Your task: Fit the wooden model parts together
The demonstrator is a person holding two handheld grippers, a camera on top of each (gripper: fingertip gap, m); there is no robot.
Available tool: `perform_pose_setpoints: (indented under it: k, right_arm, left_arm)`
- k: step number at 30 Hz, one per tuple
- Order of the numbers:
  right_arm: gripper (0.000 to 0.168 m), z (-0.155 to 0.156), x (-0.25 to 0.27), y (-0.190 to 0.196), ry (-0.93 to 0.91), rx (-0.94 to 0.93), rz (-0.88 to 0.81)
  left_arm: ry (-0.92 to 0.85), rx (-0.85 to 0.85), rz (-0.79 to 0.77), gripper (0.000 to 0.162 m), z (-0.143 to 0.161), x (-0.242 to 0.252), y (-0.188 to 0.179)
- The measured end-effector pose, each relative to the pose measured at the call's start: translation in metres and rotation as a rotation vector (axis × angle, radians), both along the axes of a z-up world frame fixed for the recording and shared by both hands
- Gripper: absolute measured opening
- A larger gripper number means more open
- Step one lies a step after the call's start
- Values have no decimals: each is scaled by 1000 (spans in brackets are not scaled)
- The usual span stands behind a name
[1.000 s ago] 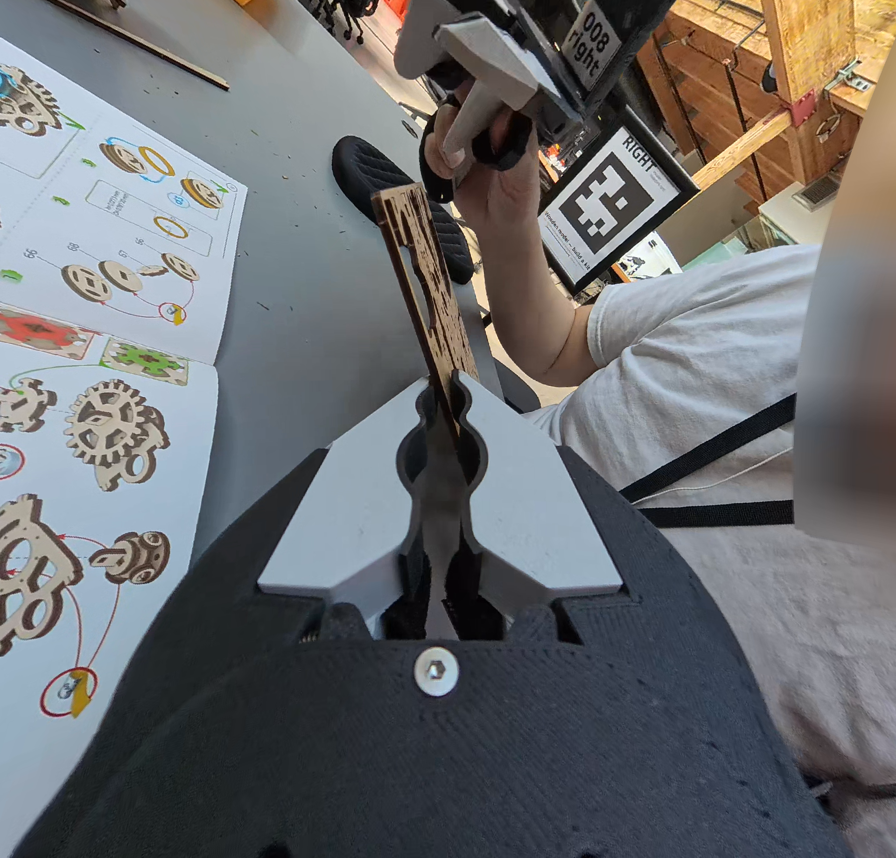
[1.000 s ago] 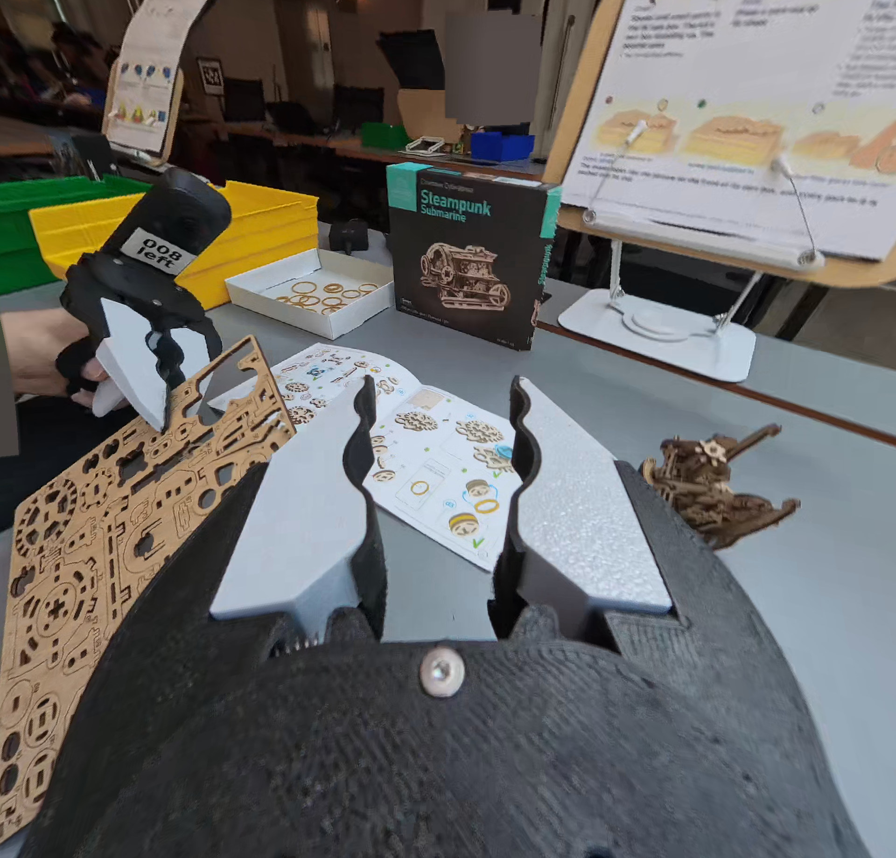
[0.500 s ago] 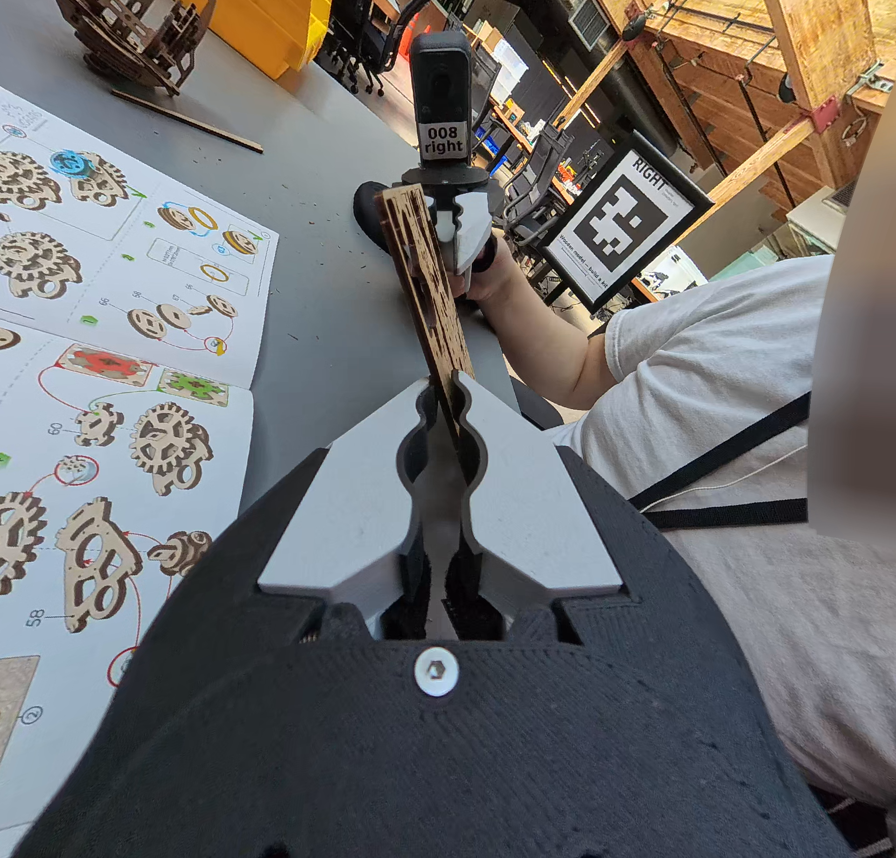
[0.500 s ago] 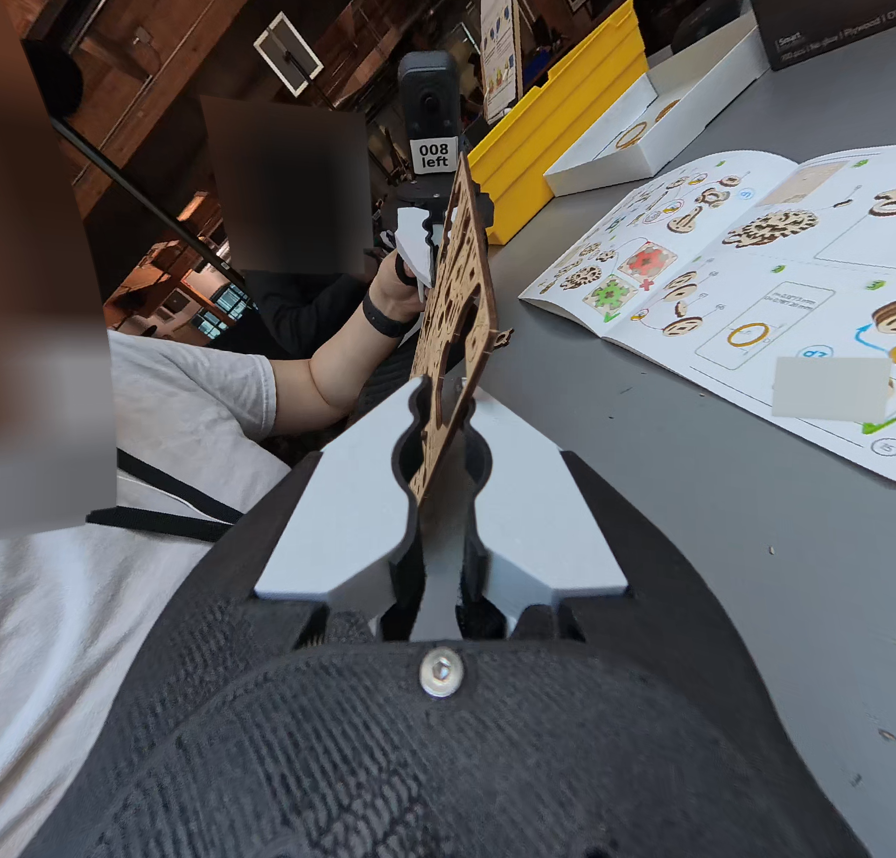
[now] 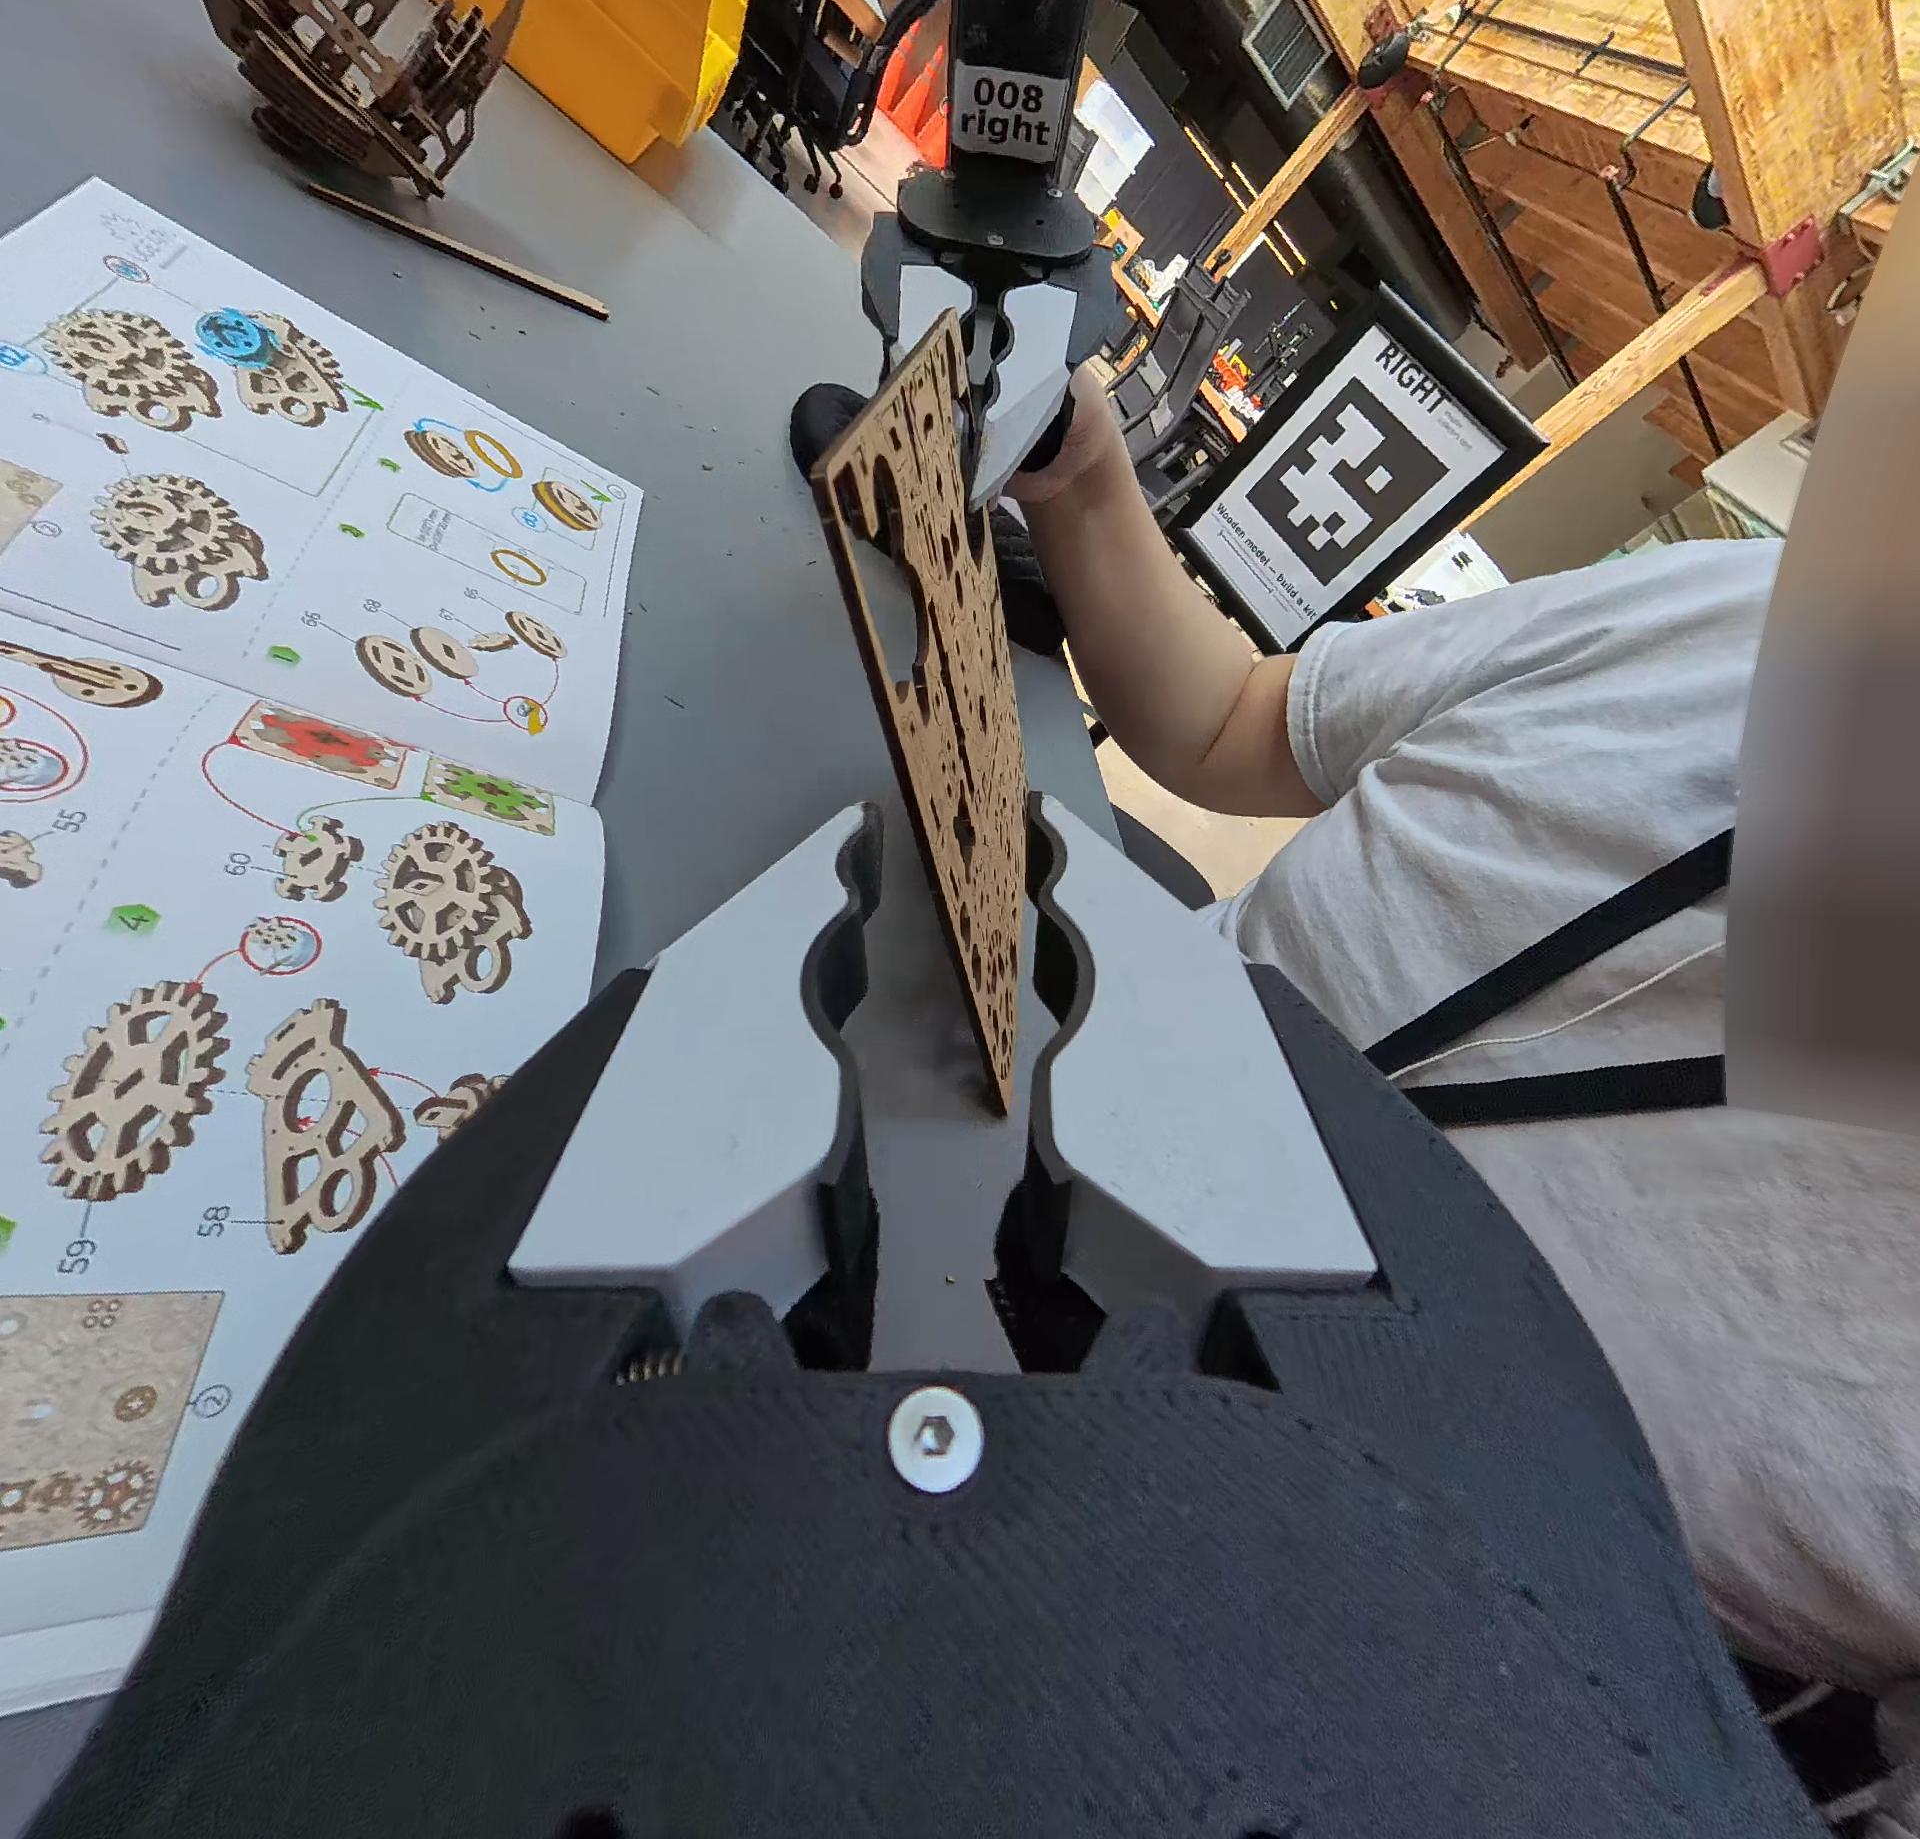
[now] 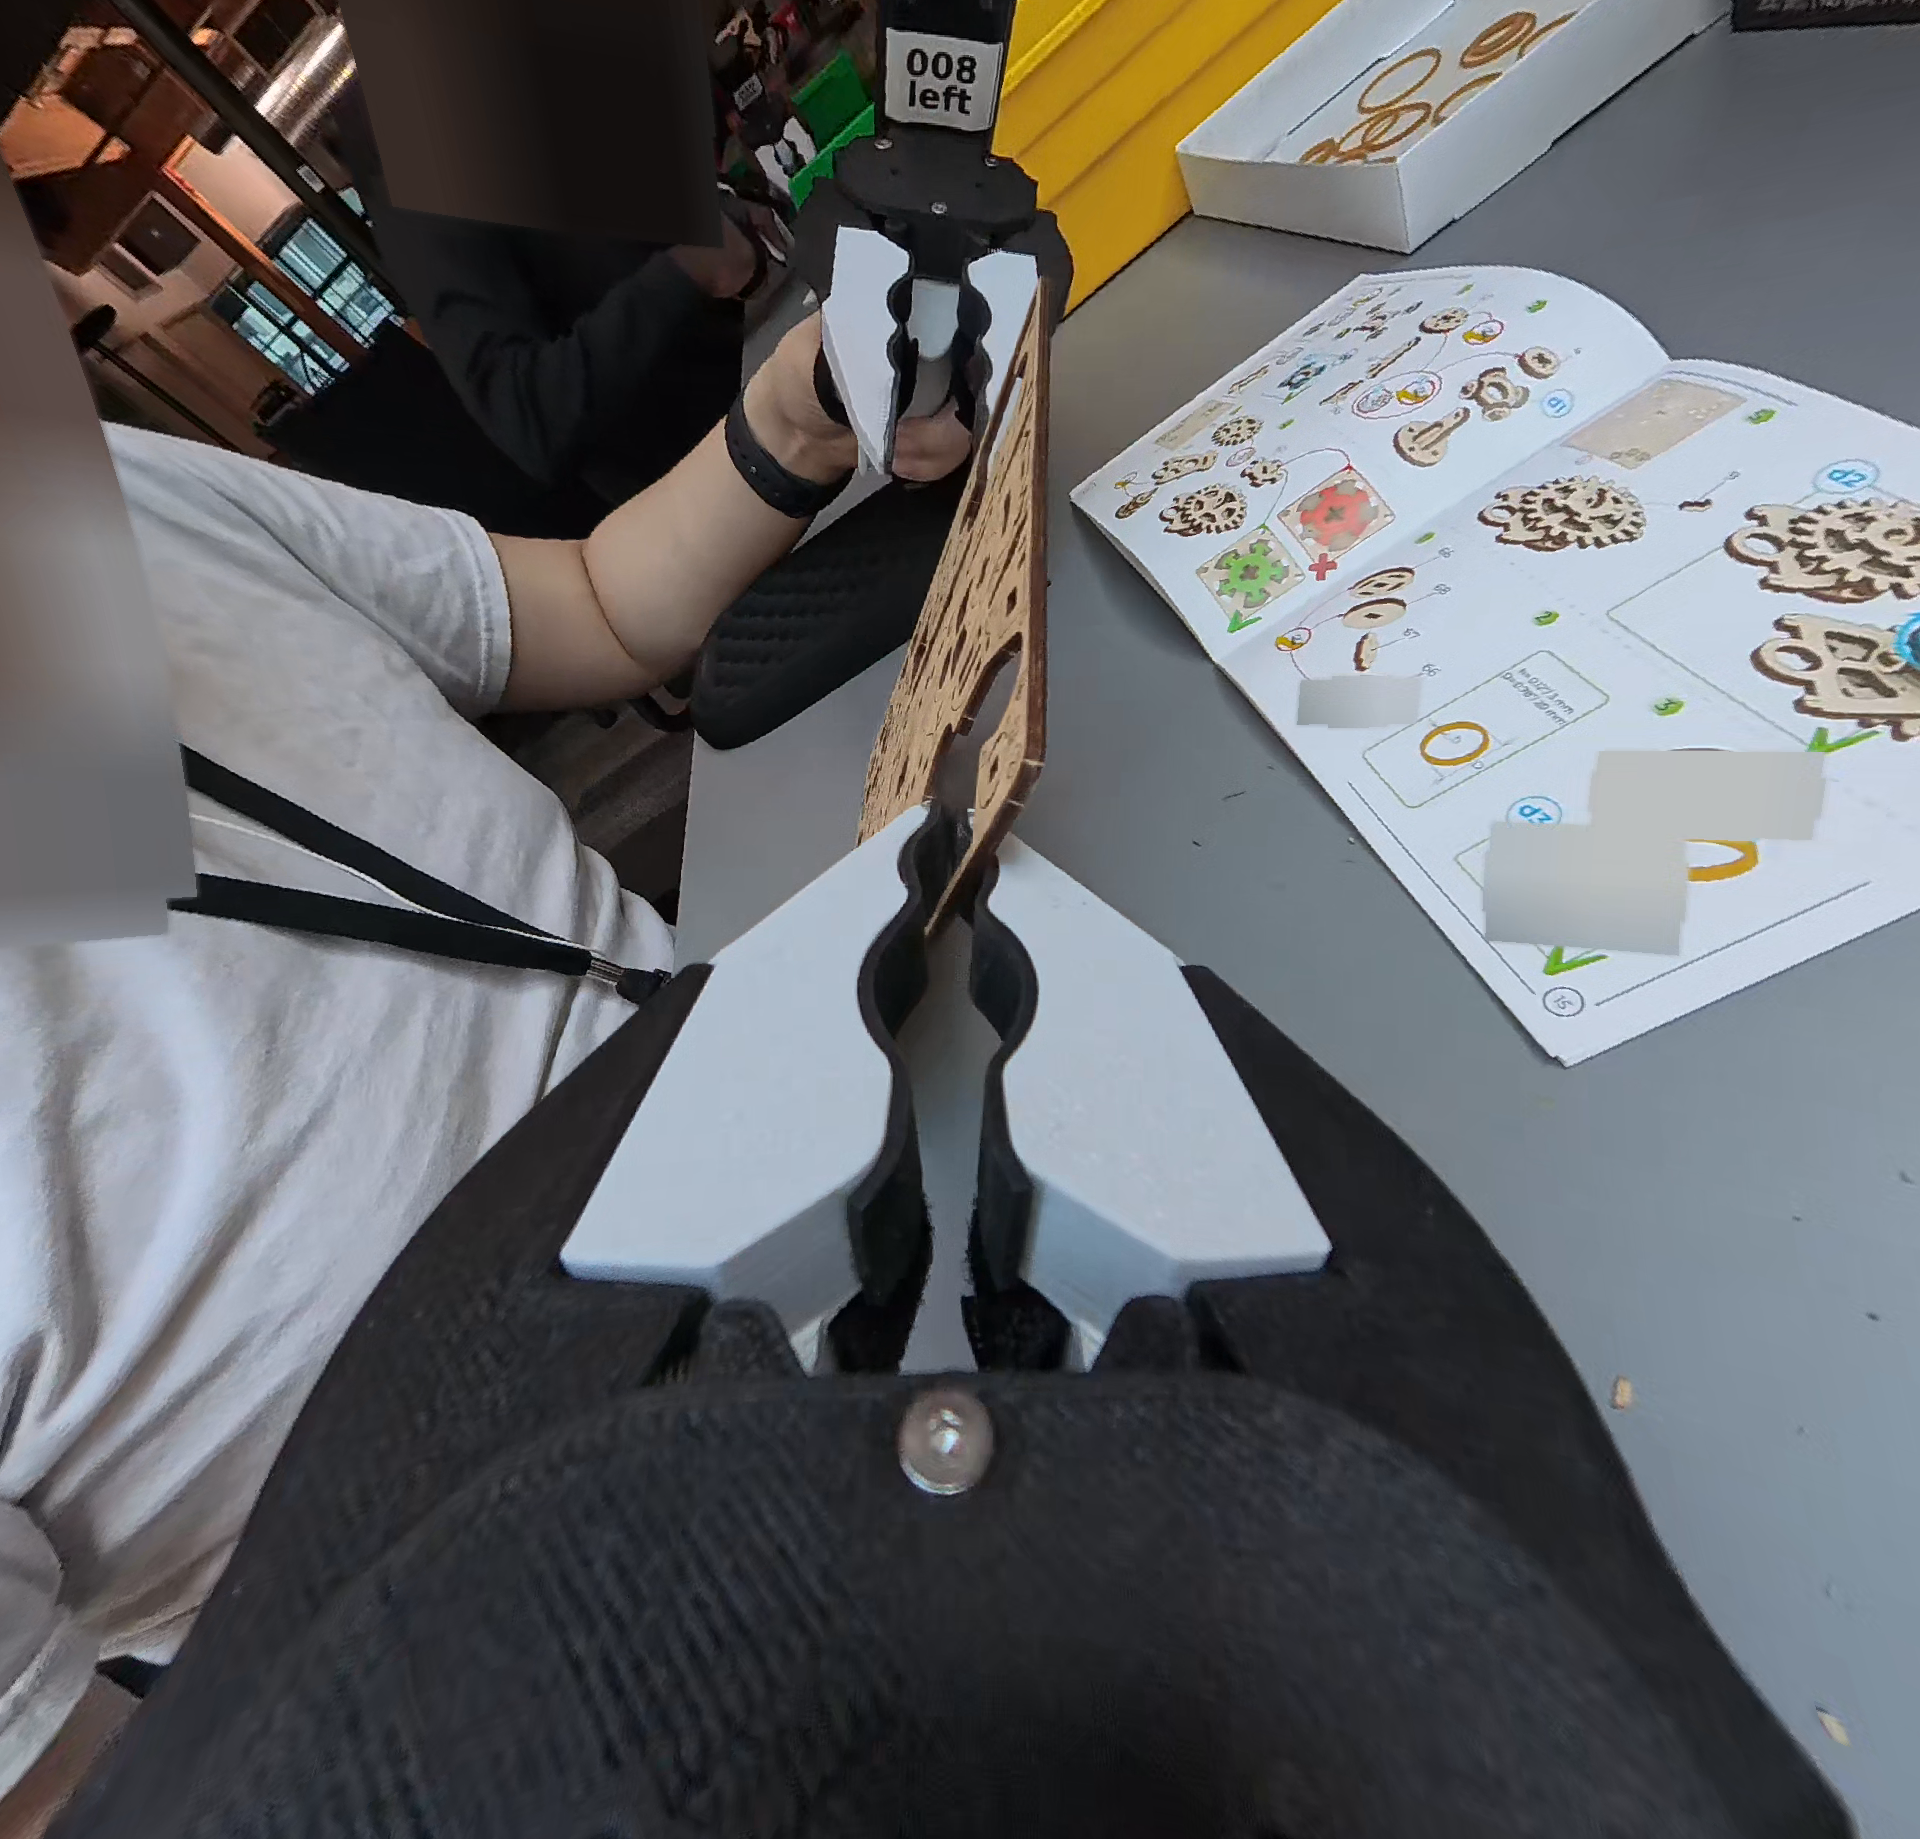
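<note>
A laser-cut wooden parts sheet (image 5: 935, 626) stands on edge above the grey table's near edge (image 5: 727, 750). My left gripper (image 5: 951, 813) is open. The sheet's near end lies loose between its fingers, close to the right finger (image 5: 1174, 1062). My right gripper (image 6: 961, 844) is shut on the sheet's other end (image 6: 987, 584). In the left wrist view the right gripper (image 5: 987, 439) pinches the sheet's far corner. In the right wrist view the left gripper (image 6: 925, 418) is open just left of the sheet.
An open instruction booklet (image 5: 312, 646) lies on the table and shows in the right wrist view (image 6: 1558, 594). A partly built wooden model (image 5: 353, 44) and a thin wooden strip (image 5: 457, 251) lie beyond it. Yellow bins (image 6: 1122, 75) and a white box of rings (image 6: 1434, 127) stand behind. The person's torso (image 6: 312, 854) is close. Across from one pair of fingers to the other is roughly 15 cm.
My right gripper swung over from open and empty and shut on the sheet's far end. My left gripper then opened and let go of the sheet.
</note>
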State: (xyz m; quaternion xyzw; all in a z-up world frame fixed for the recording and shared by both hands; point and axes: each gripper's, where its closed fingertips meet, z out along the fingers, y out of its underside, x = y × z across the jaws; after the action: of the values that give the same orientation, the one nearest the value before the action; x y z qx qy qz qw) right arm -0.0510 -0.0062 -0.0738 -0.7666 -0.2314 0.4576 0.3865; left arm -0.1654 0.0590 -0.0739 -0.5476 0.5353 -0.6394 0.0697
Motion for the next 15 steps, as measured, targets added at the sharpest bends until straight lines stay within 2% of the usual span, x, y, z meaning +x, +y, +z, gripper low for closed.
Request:
perform_pose_setpoints:
  k: [3,6,10,12,15]
  right_arm:
    - [0,10,13,2,52,47,-7]
    - [0,17,22,-1,148,61,-30]
    - [0,20,34,3,187,96,-104]
    - [0,23,34,6,212,108,-115]
    - [0,22,29,7,167,154,-109]
  left_arm:
    - [-67,28,92,25,17,-9,25]
    - [-200,46,227,24,46,-25,57]
    - [-360,126,368,14,76,-52,89]
    - [-425,170,430,12,86,-60,98]
    - [-445,187,425,10,90,-62,95]
